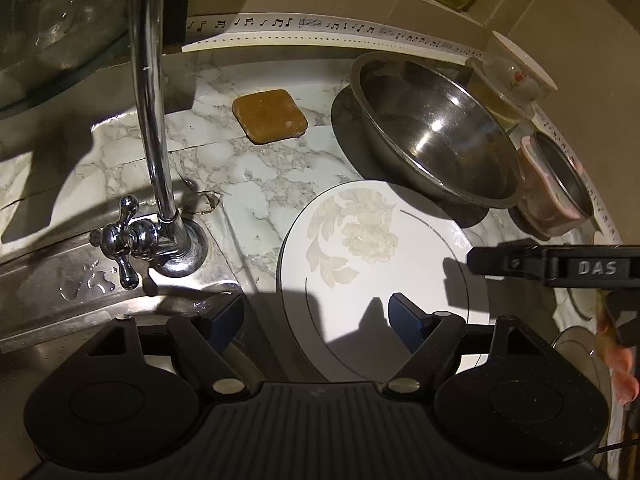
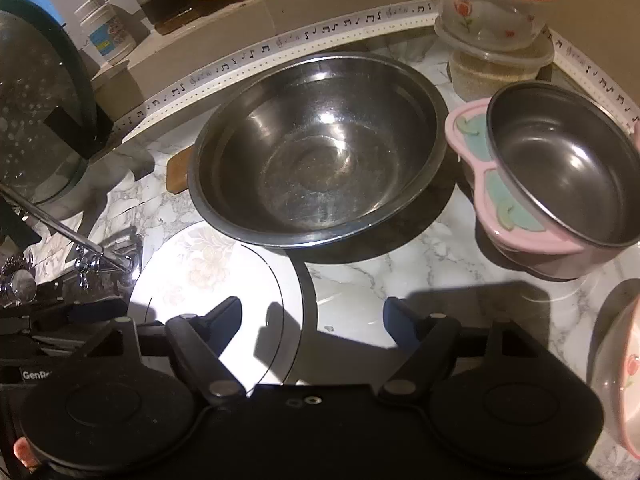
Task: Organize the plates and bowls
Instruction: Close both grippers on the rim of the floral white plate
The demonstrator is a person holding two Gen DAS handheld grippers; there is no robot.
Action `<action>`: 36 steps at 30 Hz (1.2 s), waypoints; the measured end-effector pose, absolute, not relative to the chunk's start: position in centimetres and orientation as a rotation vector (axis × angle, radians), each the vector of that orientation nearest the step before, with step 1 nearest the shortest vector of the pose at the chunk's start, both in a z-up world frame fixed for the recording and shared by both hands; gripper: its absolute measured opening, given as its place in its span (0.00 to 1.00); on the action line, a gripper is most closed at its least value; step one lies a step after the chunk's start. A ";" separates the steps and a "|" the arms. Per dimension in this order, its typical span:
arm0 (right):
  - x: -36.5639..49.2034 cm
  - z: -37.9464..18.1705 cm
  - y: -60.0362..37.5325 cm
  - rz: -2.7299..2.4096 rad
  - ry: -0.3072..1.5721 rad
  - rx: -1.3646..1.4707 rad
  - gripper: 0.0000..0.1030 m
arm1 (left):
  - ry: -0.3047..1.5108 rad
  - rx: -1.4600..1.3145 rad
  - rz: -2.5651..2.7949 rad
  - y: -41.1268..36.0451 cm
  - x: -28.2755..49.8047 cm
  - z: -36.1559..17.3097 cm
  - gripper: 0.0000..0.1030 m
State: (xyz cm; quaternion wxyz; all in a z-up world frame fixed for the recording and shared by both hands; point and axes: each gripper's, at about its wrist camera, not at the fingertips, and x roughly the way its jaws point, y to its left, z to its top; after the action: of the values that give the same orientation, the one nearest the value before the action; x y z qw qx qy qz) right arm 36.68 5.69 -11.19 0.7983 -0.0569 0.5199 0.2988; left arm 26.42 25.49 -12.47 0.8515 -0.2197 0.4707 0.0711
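**Both grippers held open over the white plate**

The left gripper (image 1: 316, 316) and right gripper (image 2: 312, 320) are held with jaws apart, nothing between them. Just beyond, the white plate (image 1: 360, 240) lies on the marble counter (image 2: 400, 268). Behind it, touching its rim, the large steel bowl (image 2: 320, 152) is set.

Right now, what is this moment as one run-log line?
left gripper: open, over white plate | right gripper: open, empty, above plate edge | large steel bowl: untouched behind plate

Both wrist views look steeply down, sharing plate (image 1: 372, 256).
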 end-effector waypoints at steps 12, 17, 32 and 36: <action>37.2 -12.0 6.4 0.672 1.150 -0.096 0.51 | 0.998 -0.503 0.177 26.2 26.0 -12.5 0.43; 37.2 -12.1 6.6 0.691 1.167 -0.062 0.42 | 0.997 -0.522 0.193 26.6 25.7 -12.4 0.33; 36.6 -12.4 6.3 0.653 1.187 -0.035 0.13 | 0.981 -0.519 0.223 26.2 25.4 -11.9 0.17; 36.2 -12.0 6.3 0.639 1.180 -0.035 0.13 | 0.982 -0.504 0.236 25.9 25.2 -11.7 0.18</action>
State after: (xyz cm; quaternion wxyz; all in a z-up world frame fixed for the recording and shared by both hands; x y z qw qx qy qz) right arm 36.17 6.27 -12.04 0.7831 -0.0163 0.5467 0.2959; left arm 25.21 25.93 -11.65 0.8449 -0.2389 0.4654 0.1116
